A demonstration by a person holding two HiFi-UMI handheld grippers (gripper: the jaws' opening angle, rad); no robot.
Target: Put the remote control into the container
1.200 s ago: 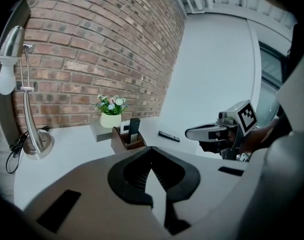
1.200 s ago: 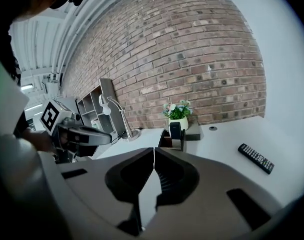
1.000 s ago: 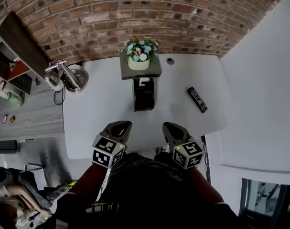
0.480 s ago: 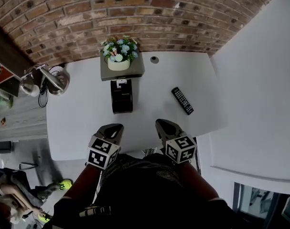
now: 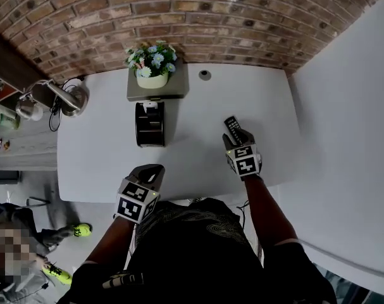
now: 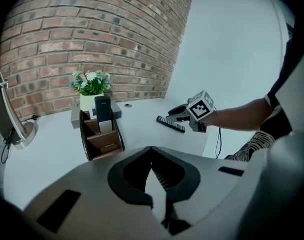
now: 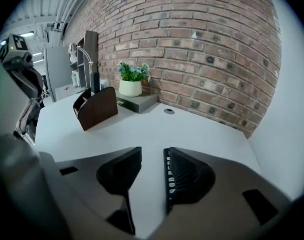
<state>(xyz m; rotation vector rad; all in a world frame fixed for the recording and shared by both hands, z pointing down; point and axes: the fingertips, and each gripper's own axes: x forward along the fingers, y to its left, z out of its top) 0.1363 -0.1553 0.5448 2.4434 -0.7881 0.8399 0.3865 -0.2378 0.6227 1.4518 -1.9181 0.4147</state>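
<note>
Plainly, the white table [image 5: 103, 163] and the dark compartmented container [image 5: 149, 124], which stood on it toward the brick wall [image 5: 179, 18], were left where they had been a second before, with the container well apart from the remote control [image 5: 231, 126]. What had changed was the right arm [image 5: 267, 208], which had been stretched out from the near table edge over the table's right part. The right gripper [image 5: 233, 142] had thereby been brought to the near end of the remote control. Its jaws, together a moment earlier, had just been opening. In the right gripper view they were seen apart, with bare table showing in the gap. A thin strip with pale button-like dots, taken to be the remote control's edge, lay along the inner face of one jaw. No clamping could be claimed, since at most one pad seemed to be met. The left gripper [image 5: 154, 170] was held back over the near edge, its jaws together at the tips with nothing between them. From this the reach was judged done and the grasp about to be made, with the carry to the container not yet begun. The remote control was seen lying flat on the table, buttons up. Its long axis ran away from the person toward the brick wall, with the far end leaned slightly toward the container's side.
</note>
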